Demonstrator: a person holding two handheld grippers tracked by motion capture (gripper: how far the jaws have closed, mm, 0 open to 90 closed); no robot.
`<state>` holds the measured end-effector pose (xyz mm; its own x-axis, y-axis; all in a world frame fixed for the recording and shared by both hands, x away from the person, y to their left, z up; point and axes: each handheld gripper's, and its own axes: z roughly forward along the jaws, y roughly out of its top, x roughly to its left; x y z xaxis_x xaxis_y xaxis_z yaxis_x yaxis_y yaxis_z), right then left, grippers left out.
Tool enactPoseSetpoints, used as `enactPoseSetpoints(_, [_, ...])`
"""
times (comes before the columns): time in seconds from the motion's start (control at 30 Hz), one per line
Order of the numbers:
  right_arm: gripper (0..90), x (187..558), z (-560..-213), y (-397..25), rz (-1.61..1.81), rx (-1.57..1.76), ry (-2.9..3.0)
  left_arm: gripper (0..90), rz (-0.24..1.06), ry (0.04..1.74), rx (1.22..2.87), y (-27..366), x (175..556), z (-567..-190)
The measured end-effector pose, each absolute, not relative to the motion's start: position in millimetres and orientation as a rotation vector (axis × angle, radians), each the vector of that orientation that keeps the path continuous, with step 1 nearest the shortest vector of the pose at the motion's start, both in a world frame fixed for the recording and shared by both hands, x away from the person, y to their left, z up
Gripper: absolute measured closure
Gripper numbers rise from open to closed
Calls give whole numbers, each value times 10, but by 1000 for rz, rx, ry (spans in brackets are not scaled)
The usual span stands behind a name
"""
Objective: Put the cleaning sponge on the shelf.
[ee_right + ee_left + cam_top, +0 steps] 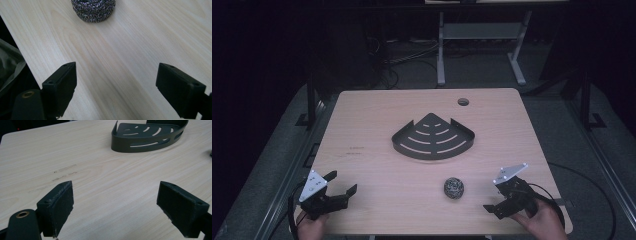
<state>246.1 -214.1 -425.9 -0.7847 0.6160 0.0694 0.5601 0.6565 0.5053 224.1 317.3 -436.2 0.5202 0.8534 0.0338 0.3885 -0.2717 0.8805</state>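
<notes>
A black fan-shaped slotted corner basket (432, 138) lies flat at the table's middle, and in the left gripper view the basket (147, 137) is far ahead to the right. A round steel-wool scrubber (454, 188) sits on the wood in front of it, toward the right. My left gripper (342, 182) rests at the near left corner, open and empty (115, 207). Near the right front edge, my right gripper (493, 196) is open too (116, 87). It points at the scrubber (93, 8), which lies well beyond its jaws.
The light wooden table (377, 185) has a round cable hole (463, 102) at its far right. Faint scuff marks (63, 172) show on the wood ahead of the left gripper. The table's front edge (17, 47) runs just left of the right gripper, with dark floor past it.
</notes>
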Motion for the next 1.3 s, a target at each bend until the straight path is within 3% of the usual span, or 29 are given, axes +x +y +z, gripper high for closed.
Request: enactPoseSetpoints(1.3, [153,2784,-4191,-1317,709,749,2883,132,654,1035,1850,3221,2239,-4358])
